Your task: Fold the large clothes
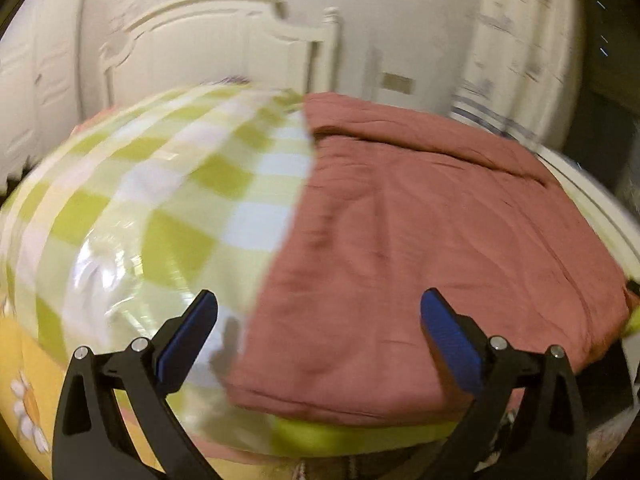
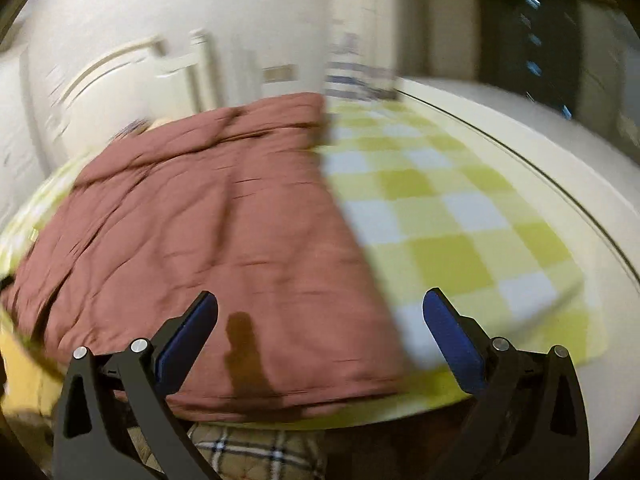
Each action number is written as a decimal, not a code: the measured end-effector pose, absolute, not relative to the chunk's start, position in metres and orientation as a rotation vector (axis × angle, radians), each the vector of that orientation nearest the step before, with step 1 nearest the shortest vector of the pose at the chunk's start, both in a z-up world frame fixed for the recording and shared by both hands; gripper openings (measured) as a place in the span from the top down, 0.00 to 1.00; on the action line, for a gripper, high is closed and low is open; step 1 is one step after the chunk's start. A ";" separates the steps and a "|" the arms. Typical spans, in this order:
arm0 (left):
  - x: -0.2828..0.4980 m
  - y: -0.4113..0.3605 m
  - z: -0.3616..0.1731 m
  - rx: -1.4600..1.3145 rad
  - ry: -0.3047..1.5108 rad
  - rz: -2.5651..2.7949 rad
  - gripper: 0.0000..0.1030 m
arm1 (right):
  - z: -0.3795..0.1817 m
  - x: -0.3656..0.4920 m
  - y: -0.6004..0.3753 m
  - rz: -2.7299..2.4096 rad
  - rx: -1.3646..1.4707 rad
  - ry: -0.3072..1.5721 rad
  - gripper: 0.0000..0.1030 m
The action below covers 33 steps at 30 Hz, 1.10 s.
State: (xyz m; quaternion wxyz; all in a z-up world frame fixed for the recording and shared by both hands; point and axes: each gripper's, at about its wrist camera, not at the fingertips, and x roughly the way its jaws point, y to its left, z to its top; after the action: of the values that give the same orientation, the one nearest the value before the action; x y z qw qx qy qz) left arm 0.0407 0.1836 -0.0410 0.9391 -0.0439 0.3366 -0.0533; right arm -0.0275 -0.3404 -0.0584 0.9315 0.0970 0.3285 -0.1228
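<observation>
Hovering open tongs (image 1: 318, 322) over garment (image 1: 420, 240)

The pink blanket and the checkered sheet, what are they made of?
The pink blanket looks like soft, matte woven cloth, maybe cotton: it creases and wrinkles. The checkered sheet looks like smooth, thin fabric lying flat; blur hides its weave.

Motion-blurred checked bedcover (image 1: 160, 184), headboard (image 1: 208, 40)
</observation>
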 end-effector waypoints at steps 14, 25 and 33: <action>0.051 0.116 -0.049 -0.067 0.776 -0.392 0.55 | -0.070 -0.008 -0.295 -0.030 0.205 0.677 0.79; -0.026 0.182 0.035 -0.325 0.567 -0.647 0.82 | -0.003 -0.104 -0.326 0.359 0.436 0.495 0.84; -0.085 0.206 0.139 -0.338 0.269 -0.742 0.75 | 0.129 -0.176 -0.317 0.411 0.335 0.130 0.84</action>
State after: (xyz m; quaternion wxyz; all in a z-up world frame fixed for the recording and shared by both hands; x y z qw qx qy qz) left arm -0.0851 0.2059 0.1391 0.9093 -0.1636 0.1303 -0.3598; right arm -0.1763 -0.3168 0.1286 0.9630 0.1653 0.0640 0.2030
